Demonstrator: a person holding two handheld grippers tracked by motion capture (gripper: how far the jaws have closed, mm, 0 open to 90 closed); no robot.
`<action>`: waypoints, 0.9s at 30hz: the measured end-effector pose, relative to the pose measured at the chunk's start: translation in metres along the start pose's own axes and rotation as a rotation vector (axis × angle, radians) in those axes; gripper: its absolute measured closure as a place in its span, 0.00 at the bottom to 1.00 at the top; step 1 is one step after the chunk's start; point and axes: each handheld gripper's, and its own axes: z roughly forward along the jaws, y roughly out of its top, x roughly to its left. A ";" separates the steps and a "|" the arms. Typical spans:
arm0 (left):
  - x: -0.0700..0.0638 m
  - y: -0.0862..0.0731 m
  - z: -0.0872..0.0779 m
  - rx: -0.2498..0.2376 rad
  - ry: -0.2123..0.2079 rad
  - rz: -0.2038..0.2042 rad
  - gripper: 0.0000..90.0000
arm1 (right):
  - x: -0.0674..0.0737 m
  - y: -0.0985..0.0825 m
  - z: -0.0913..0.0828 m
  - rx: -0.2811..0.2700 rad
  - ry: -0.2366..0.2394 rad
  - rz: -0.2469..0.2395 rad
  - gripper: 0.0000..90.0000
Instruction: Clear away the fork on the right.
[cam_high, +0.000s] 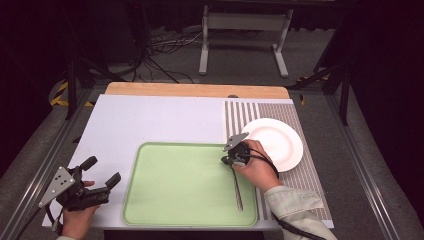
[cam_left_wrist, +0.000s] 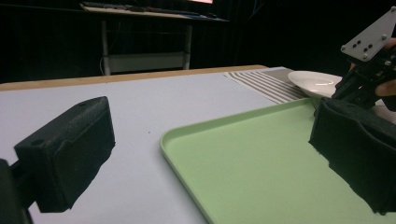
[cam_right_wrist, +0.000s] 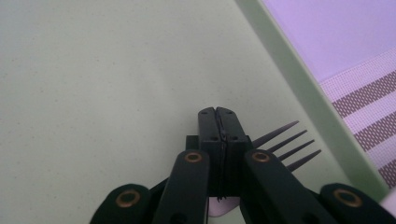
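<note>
White table (cam_high: 150, 120) under a dark room, cabling on the floor at 12 o'clock. Left tongs (cam_high: 102, 172) are held at 8 o'clock, jaws spread wide, nothing between them. Green tray (cam_high: 175, 185) is seen at centre. Right tongs (cam_high: 231, 161) are pressed shut above the fork (cam_high: 237, 187), at the tray's 3 o'clock edge; whether it is gripped cannot be told. White plate (cam_high: 277, 142) at 2 o'clock.

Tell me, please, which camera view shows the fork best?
The high view: the fork lies on the green tray, its whole handle visible, its head under the right gripper. The right gripper view shows four tines beside the shut jaws, which may pinch the fork. In the left gripper view I cannot make it out.
</note>
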 end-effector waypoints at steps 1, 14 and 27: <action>0.000 0.000 0.000 0.001 0.000 0.001 0.01 | 0.000 0.000 0.000 0.000 0.000 0.000 1.00; 0.000 0.000 0.002 0.004 -0.003 -0.002 0.01 | -0.011 -0.010 -0.006 0.005 -0.034 0.038 1.00; 0.000 0.001 0.002 0.004 -0.003 0.001 0.01 | -0.006 0.002 -0.031 -0.107 -0.044 0.034 0.82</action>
